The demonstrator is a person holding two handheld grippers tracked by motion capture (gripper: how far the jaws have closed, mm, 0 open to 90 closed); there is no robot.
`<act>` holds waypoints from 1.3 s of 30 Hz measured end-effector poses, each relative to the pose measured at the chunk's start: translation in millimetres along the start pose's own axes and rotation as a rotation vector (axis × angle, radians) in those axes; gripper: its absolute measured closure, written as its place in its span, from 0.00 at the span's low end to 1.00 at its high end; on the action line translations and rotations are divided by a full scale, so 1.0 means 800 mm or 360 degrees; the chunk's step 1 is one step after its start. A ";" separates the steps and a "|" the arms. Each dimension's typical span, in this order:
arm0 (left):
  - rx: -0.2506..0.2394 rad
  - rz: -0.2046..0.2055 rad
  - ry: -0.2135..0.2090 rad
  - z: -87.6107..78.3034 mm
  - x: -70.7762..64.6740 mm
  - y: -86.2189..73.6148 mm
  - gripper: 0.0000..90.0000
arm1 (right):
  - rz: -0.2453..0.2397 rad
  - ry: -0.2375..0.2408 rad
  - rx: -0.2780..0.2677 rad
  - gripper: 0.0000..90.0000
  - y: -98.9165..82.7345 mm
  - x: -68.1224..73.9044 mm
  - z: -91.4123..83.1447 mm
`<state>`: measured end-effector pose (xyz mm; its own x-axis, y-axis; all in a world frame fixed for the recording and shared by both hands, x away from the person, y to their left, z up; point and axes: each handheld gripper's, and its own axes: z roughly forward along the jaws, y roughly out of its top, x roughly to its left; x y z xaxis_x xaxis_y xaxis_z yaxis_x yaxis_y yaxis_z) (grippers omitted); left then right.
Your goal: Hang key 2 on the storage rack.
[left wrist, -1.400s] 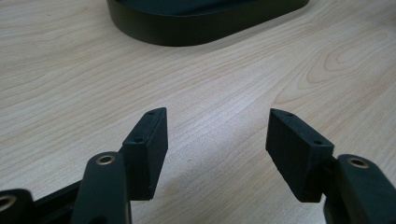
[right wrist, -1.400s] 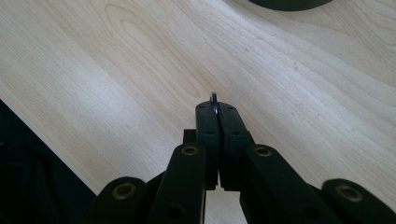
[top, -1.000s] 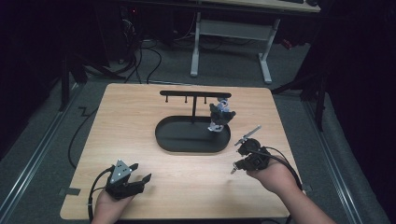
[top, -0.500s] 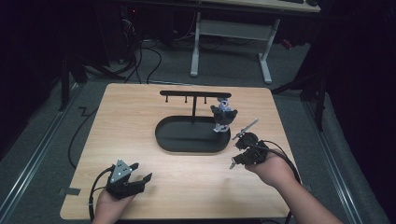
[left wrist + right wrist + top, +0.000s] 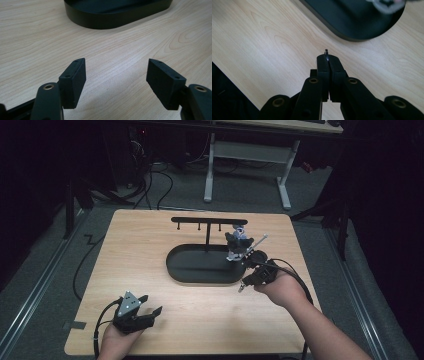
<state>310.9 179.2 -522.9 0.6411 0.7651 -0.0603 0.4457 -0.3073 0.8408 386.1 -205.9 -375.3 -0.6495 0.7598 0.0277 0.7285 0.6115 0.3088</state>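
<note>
A black stand has an oval base and a T-shaped bar on a post. A small grey, blue and white figure hangs by the bar's right end; its blurred bottom shows in the right gripper view. My right gripper sits just right of the base, below the figure. Its jaws are shut, and a thin dark sliver pokes out at the tips. A thin silver rod slants across this gripper. My left gripper rests open on the wood near the front edge, facing the base.
The wooden table has bare board to the left of and in front of the stand. Cables trail off its left side. A white desk frame stands on the floor beyond the far edge.
My right gripper has moved forward and left, up to the stand's right end and under the hanging figure. The left gripper has stayed put.
</note>
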 end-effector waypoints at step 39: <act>0.0001 -0.0035 -0.0024 -0.003 0.005 -0.002 0.36 | 0.0048 0.0014 -0.0053 1.00 0.138 -0.028 -0.040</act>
<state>310.9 184.1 -523.0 0.6403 0.7632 -0.0870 0.4603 -0.2906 0.8388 473.8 -162.5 -311.3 -0.6294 0.7757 0.0457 0.7402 0.5806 0.3390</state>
